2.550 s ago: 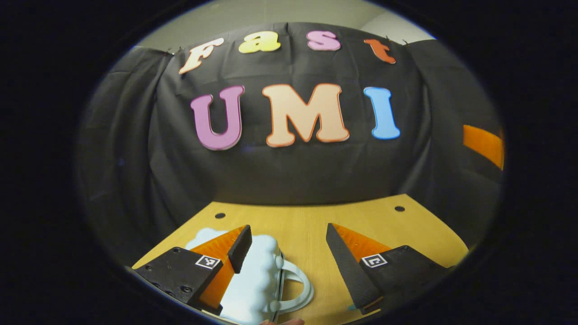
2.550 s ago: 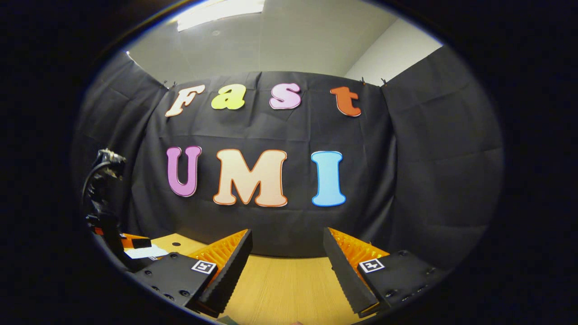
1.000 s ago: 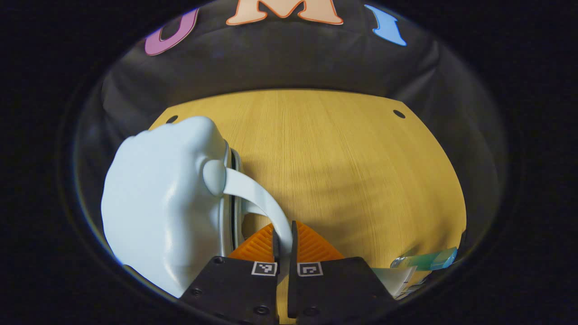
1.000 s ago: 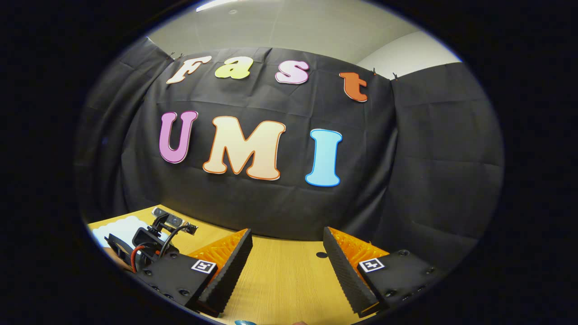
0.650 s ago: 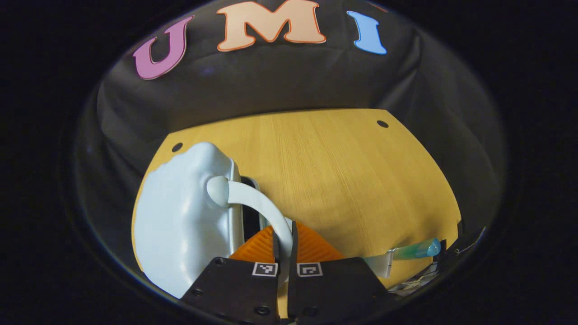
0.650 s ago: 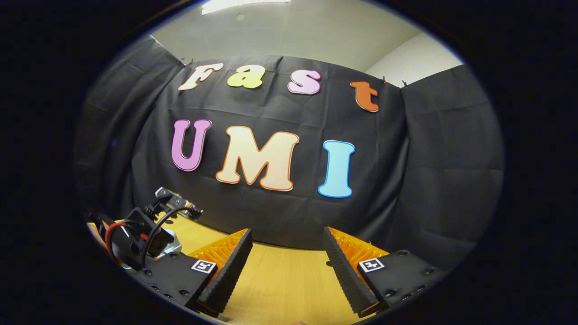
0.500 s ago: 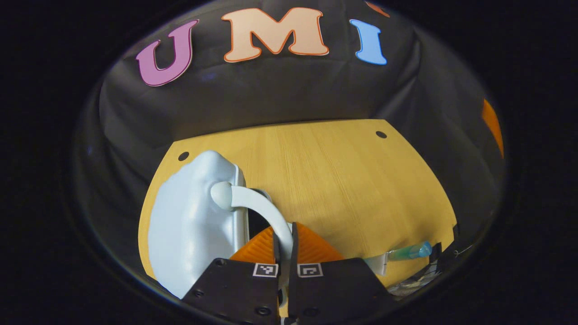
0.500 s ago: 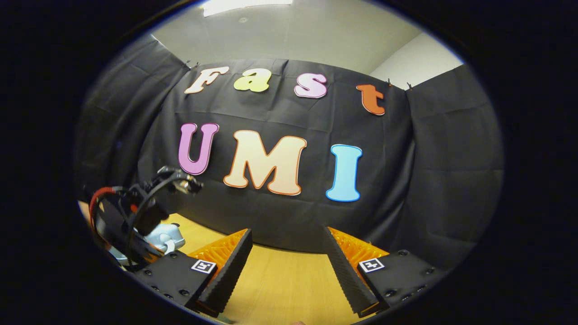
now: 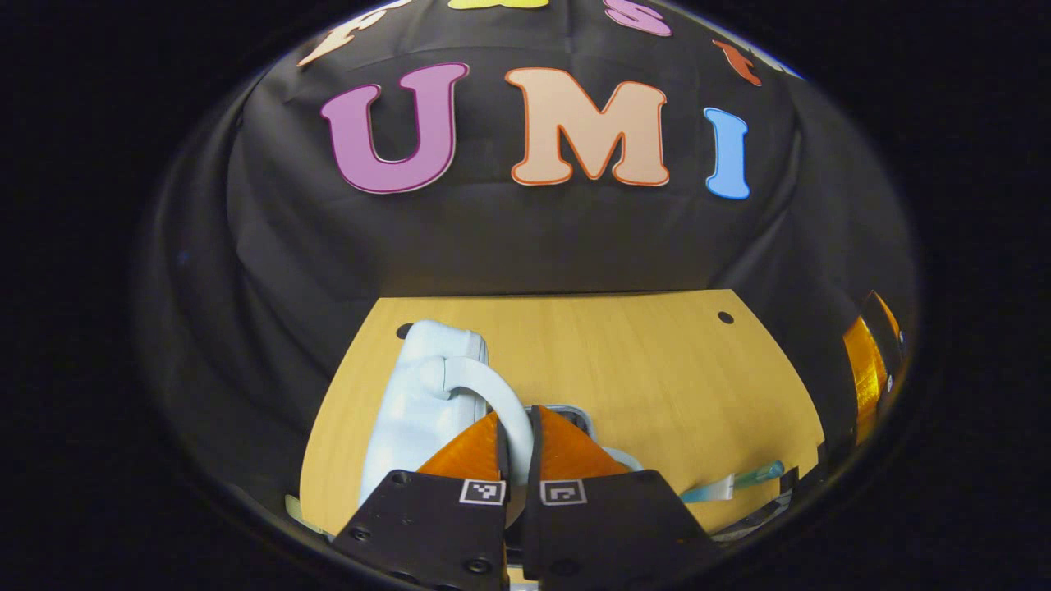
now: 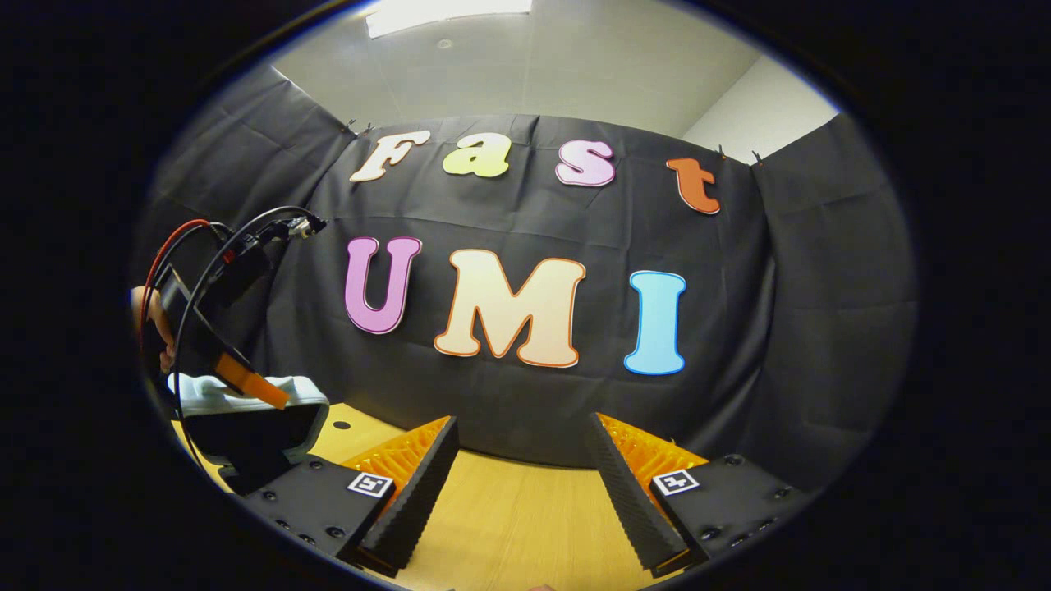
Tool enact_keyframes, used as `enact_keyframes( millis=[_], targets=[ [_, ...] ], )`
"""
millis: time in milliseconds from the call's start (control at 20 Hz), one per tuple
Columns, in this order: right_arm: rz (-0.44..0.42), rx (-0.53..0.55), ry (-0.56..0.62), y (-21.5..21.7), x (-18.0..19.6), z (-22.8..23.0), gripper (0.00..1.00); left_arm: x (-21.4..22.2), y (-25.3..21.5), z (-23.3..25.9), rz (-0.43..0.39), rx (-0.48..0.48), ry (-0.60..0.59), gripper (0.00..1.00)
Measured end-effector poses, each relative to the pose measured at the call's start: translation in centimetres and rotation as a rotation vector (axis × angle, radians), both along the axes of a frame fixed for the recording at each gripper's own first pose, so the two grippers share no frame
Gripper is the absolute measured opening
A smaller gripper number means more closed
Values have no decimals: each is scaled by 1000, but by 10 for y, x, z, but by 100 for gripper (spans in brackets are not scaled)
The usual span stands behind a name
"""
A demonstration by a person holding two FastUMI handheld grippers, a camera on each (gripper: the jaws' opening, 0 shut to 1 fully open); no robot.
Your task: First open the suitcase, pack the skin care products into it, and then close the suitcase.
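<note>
Left tool [image 9: 516,447] is clamped on the handle [image 9: 484,386] of the pale suitcase [image 9: 415,406], low and left of centre in the left gripper view; in the right gripper view the lid [image 10: 246,402] stands raised at the lower left with its dark inside facing me. I judge the opening is under way: I'd swing the lid in an arc about its hinge, no sideways pull, until it rests on its own, then let go. Right tool [image 10: 520,480] hangs open and empty over the table [image 10: 509,525]. Count: one suitcase, two tools, and one tube [image 9: 731,484] near the table's lower right edge; other products I can't make out.
</note>
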State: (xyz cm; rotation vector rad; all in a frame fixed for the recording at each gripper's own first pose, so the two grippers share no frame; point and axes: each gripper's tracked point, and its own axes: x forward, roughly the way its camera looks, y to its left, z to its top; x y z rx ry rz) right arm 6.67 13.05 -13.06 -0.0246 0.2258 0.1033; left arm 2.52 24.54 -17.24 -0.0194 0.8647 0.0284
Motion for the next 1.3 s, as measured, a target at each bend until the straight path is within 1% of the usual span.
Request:
enact_keyframes(
  millis=[200, 350, 450, 500, 650, 800, 850, 900, 1000, 1150, 1300],
  targets=[
    [-11, 5, -1, 24, 5, 0, 99, 6, 51, 7, 12, 35, -18, 1],
    [-27, 9, -12, 43, 9, 3, 98, 6, 99, 12, 50, 70, -44, 1],
    [-33, 8, -15, 55, 12, 3, 100, 2, 129, 12, 68, 89, -56, 1],
    [-34, 9, -11, 62, 15, 0, 98, -1, 144, 10, 75, 97, -49, 1],
    [-29, 16, -2, 85, 21, -1, 99, -10, 187, 3, 115, 114, -40, 1],
    [-6, 7, -12, 107, 27, 2, 98, -15, 230, -10, 186, 105, -30, 1],
    [4, 2, -18, 114, 29, 4, 98, -18, 246, -17, 224, 101, -25, 1],
    [15, -2, -23, 121, 30, 5, 96, -21, 261, -22, 253, 99, -15, 1],
    [33, -8, -26, 133, 35, 5, 98, -30, 289, -35, 299, 86, -8, 1],
    [47, -21, -21, 144, 40, 3, 98, -47, 316, -62, 355, 39, 31, 1],
    [58, -37, -24, 151, 44, 2, 98, -63, 335, -96, 404, 21, 94, 1]
  ],
)
